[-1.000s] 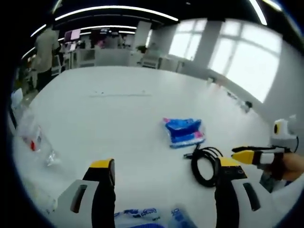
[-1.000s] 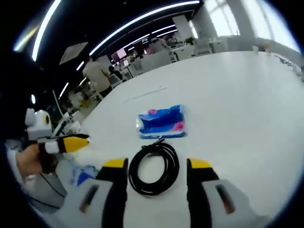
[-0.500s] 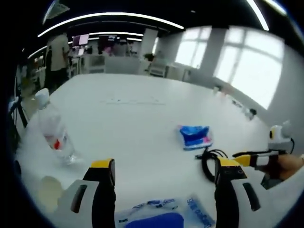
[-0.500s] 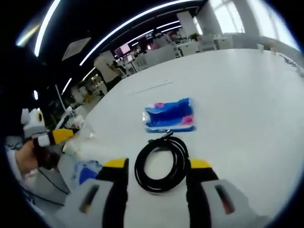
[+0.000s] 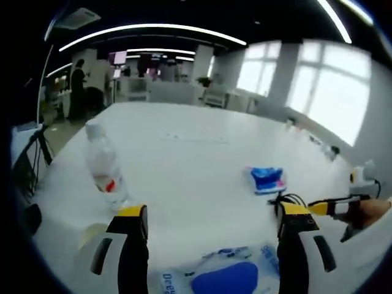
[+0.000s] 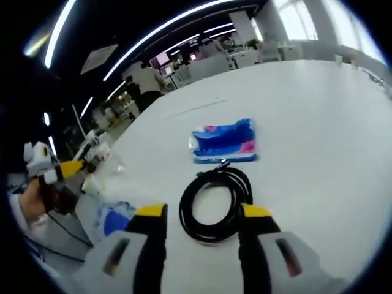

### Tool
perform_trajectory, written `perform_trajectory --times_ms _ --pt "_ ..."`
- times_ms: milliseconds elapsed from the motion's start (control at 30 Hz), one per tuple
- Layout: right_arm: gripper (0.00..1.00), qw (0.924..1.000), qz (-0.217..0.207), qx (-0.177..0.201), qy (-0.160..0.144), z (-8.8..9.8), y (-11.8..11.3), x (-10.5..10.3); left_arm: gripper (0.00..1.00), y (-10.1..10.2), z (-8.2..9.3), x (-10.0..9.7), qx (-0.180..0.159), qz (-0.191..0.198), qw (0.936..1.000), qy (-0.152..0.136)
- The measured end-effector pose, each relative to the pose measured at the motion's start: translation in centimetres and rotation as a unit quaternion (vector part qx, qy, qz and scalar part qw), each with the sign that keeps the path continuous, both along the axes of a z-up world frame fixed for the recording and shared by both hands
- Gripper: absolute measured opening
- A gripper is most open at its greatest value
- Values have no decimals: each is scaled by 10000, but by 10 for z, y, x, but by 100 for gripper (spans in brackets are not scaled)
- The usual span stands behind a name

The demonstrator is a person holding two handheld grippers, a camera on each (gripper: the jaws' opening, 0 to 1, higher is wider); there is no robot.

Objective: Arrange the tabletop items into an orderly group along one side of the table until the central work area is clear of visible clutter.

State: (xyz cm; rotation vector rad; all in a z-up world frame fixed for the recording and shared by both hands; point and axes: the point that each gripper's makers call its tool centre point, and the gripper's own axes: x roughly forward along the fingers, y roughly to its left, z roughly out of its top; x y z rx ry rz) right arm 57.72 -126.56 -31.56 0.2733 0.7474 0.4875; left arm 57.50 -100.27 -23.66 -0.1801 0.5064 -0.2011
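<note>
An open-plan office: a long white bench (image 5: 184,159), desks (image 5: 165,92) and screens (image 5: 116,58) at the back, strip lights (image 5: 153,27) overhead, large windows (image 5: 331,86).

Beyond the white bench (image 5: 184,165), the room is an open office. Long curved ceiling light strips (image 5: 153,27) run overhead. Tall bright windows (image 5: 318,86) line one wall. At the far end stand desks and chairs (image 5: 177,92), with lit monitor screens (image 5: 116,58) above them. A person (image 5: 78,89) stands near the bench's far corner; in the right gripper view a person (image 6: 144,82) stands among more desks (image 6: 245,58).
</note>
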Motion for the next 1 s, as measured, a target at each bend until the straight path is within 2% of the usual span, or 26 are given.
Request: perform_trajectory --times_ms 300,567,667,867,967,1000 --pt "43 10000 -38 -33 37 -2 -2 -1 83 28 9 -7 98 250 9995 -145" --pt "43 9999 -125 -31 108 -6 -7 -4 83 71 10 -18 236 733 9969 -174" --pt "43 9998 -139 -30 132 -7 -7 -6 83 86 7 -23 254 952 9950 -142" --pt "42 9998 -133 -20 165 -7 -4 -7 83 104 1 -26 314 1223 9920 -66" --pt "42 9998 -49 -78 175 -7 0 -8 83 116 -8 -30 705 1415 9874 100" --pt "41 9998 -36 -96 182 -7 0 -9 83 118 -12 -32 724 1516 9857 149"
